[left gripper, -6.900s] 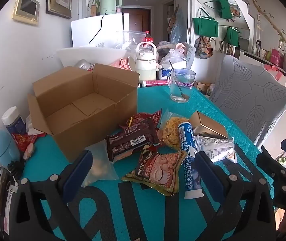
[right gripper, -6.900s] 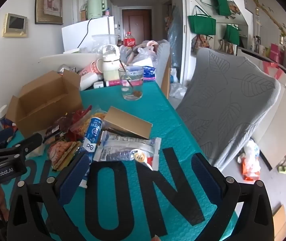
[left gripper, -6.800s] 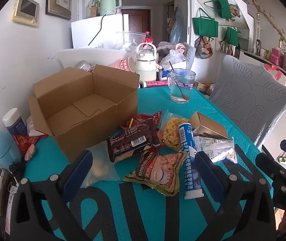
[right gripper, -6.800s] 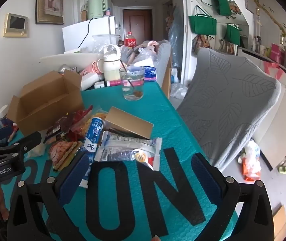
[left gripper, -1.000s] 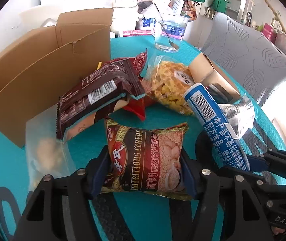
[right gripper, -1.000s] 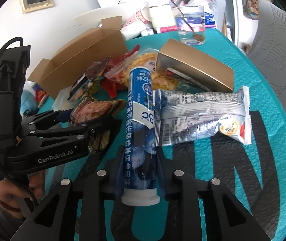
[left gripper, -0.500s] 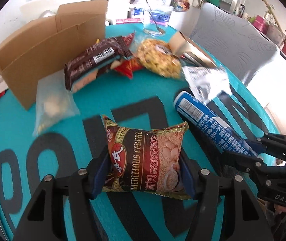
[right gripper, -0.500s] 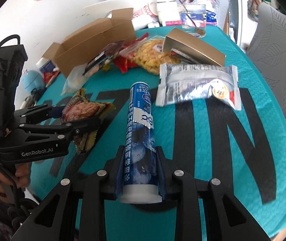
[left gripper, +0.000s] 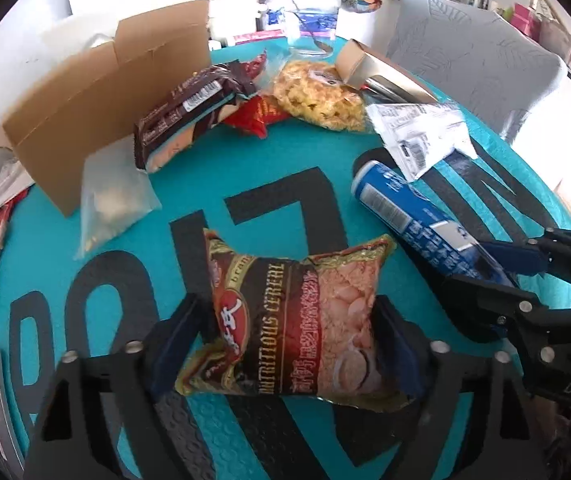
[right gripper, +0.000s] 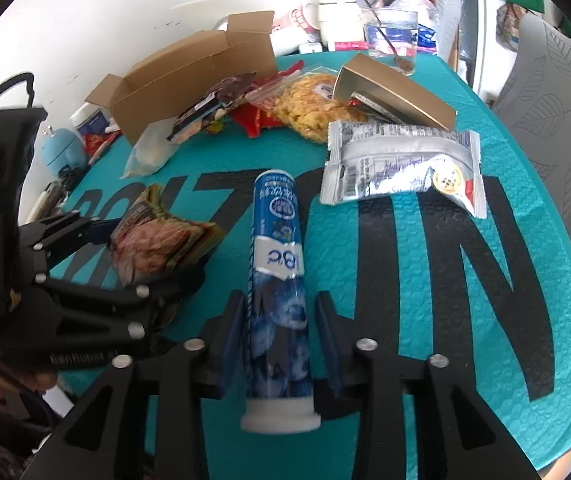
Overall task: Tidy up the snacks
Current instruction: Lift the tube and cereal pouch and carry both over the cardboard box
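Lying between the just-opened jaws of the left gripper (left gripper: pixel 285 344), low in the left wrist frame, the brown and gold cereal packet (left gripper: pixel 297 324) rests free on the teal table mat (left gripper: pixel 245 184). The right gripper (right gripper: pixel 279 344) has just loosened too; the blue tube with white cap (right gripper: pixel 279 280) sits between its parted jaws. The open cardboard box (left gripper: pixel 97 92) stands upper left, with a dark biscuit packet (left gripper: pixel 185 108), yellow snack bag (left gripper: pixel 321 96) and silver packet (left gripper: pixel 417 136) crowding the way.

snack pile (left gripper: pixel 317 92) crowding cardboard box (left gripper: pixel 97 92), near mat (right gripper: pixel 425 320) bare
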{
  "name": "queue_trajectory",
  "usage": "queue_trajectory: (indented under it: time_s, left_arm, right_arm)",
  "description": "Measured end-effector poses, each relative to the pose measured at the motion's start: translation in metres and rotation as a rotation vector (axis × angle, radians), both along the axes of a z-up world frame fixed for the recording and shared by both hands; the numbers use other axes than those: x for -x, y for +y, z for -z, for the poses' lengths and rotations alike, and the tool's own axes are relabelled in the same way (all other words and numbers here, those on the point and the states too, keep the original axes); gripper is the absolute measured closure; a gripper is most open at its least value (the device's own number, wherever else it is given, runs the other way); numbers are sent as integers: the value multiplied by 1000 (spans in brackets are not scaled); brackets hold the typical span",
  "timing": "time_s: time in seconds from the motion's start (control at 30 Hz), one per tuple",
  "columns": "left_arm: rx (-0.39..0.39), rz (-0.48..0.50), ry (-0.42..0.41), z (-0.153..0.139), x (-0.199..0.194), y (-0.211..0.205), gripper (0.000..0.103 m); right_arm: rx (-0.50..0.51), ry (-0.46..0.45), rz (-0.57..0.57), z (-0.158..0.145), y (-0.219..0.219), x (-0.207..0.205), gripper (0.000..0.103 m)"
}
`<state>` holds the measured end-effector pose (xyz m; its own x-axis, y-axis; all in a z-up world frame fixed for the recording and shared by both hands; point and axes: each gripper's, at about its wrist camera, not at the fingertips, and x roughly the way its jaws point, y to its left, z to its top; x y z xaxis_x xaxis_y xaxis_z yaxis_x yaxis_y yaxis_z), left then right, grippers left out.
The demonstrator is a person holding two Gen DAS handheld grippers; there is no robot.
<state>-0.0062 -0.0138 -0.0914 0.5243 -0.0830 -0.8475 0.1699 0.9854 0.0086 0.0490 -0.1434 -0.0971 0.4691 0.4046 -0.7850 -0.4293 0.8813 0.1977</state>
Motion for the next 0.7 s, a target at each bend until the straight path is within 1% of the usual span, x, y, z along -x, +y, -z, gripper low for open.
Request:
queue_trajectory:
  time_s: [0.03, 0.07, 0.17, 0.23, 0.27, 0.3, 0.33, 0.4, 0.5, 0.7]
  left_arm:
    - [25, -5, 3, 1, -2, 3, 14]
    - [30, -8, 1, 1, -3, 4, 14]
    - [32, -10, -19, 1, -4, 6, 14]
    - [34, -15, -42, 1, -1, 7, 18]
    - [35, -13, -53, 0, 0, 7, 28]
    - [36, -18, -63, -2, 3, 8, 36]
    - [41, -20, -61, -3, 5, 10, 39]
    - [56, -21, -56, -3, 4, 13, 42]
    - [88, -27, -45, -5, 3, 17, 44]
    - [107, -30, -52, -8, 5, 18, 45]
  right_arm:
    - [5, -6, 0, 0, 1, -1, 60]
    - [12, -12, 0, 0, 2, -2, 60]
    - [36, -35, -3, 1, 6, -4, 60]
    - [54, -58, -5, 1, 9, -5, 60]
    - [60, -61, -7, 2, 10, -5, 61]
    - [70, -73, -10, 2, 11, -4, 67]
    - [74, -77, -18, 2, 12, -4, 75]
    - [70, -79, -13, 2, 11, -4, 75]
    - [39, -62, -10, 2, 8, -6, 75]
    - [5, -42, -29, -2, 8, -4, 75]
